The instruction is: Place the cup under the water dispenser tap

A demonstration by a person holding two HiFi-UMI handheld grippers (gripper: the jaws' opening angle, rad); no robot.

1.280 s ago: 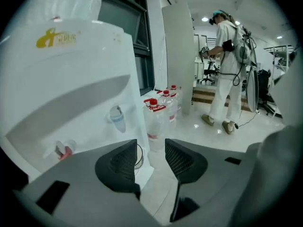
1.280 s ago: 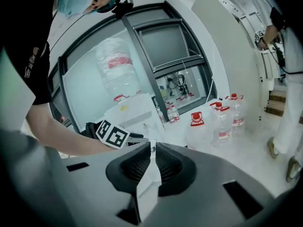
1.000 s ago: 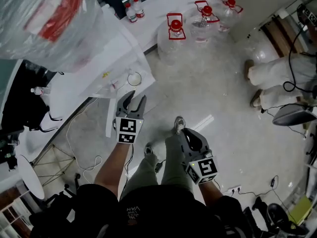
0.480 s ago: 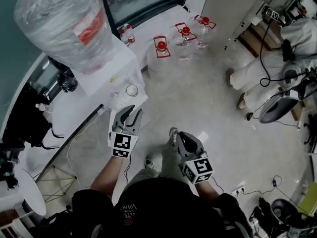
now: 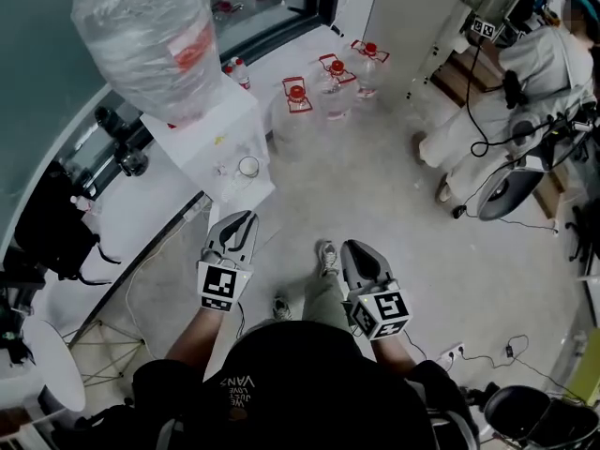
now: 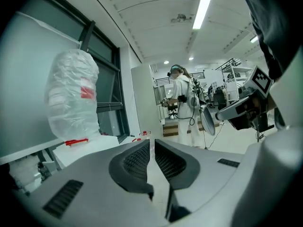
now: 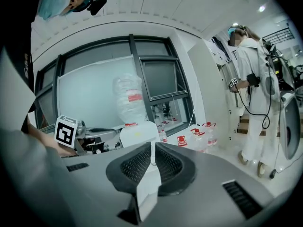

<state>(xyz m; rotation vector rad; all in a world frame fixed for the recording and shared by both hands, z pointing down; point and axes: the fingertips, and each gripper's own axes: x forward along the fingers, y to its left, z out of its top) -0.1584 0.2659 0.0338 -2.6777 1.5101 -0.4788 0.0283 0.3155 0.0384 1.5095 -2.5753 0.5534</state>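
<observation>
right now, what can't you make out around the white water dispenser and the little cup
Tap of the white box-shaped water dispenser: head view looks down from above, so its top and the clear plastic-wrapped bottle hide it; too small in both gripper views.
Small white round cup: head view, too small to tell its contents or whether it sits under a tap.

Pale floor [image 5: 375, 204], three red-capped water jugs [image 5: 330, 82] on it beside white dispenser [image 5: 211, 134].

Open floor [image 5: 375, 195] lies ahead; the water dispenser [image 5: 220, 143] blocks the left, with water jugs [image 5: 300, 111] beyond.
</observation>
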